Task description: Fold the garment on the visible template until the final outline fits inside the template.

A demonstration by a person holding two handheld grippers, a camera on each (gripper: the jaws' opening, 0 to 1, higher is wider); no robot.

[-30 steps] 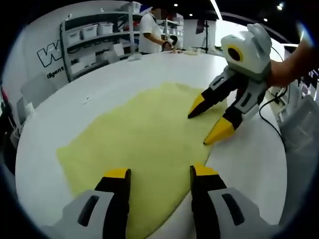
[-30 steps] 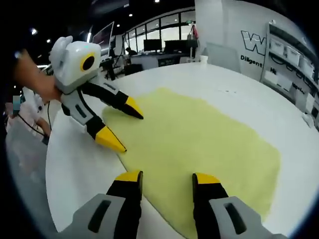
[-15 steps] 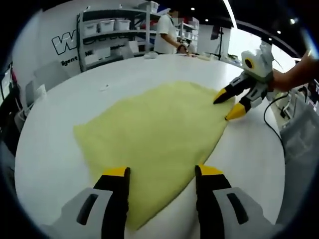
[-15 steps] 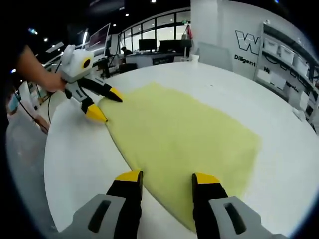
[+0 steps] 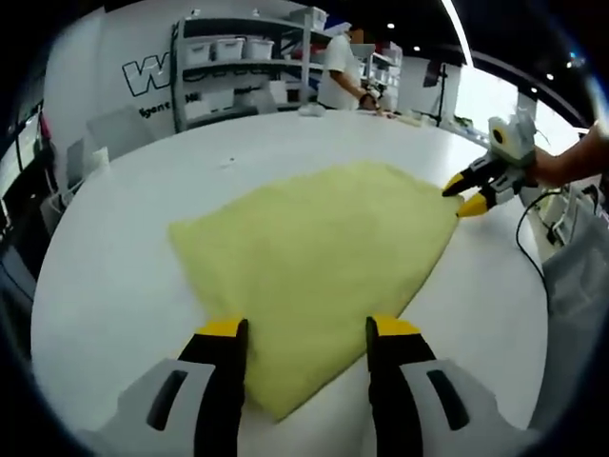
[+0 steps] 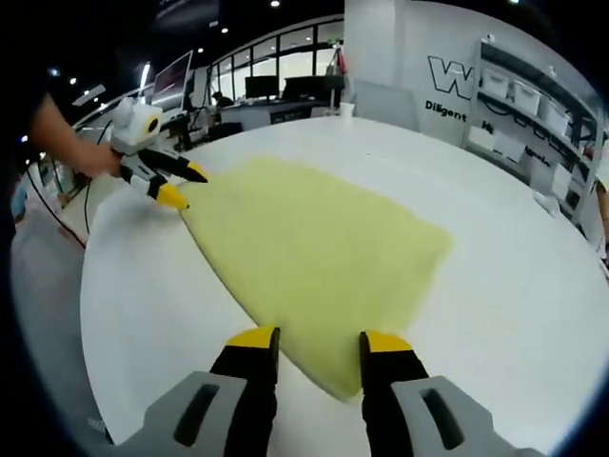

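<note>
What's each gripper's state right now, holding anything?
Left gripper: open, holding nothing, at a corner of the yellow garment.
Right gripper: open, holding nothing, at another corner.

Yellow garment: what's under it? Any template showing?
The yellow garment lies flat on the white table. No template outline shows around its edges; anything beneath the cloth is covered.

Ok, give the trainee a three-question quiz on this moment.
1. True or false: the yellow cloth lies flat on the white table.
2. Each gripper sits at: A) the same corner, B) opposite corners, C) the cloth's middle?
3. Fill in: both grippers' jaws are ____.

Key:
1. True.
2. B: the left gripper straddles the near corner in its own view, and the right gripper is at the far corner.
3. Open, with nothing gripped yet.
</note>
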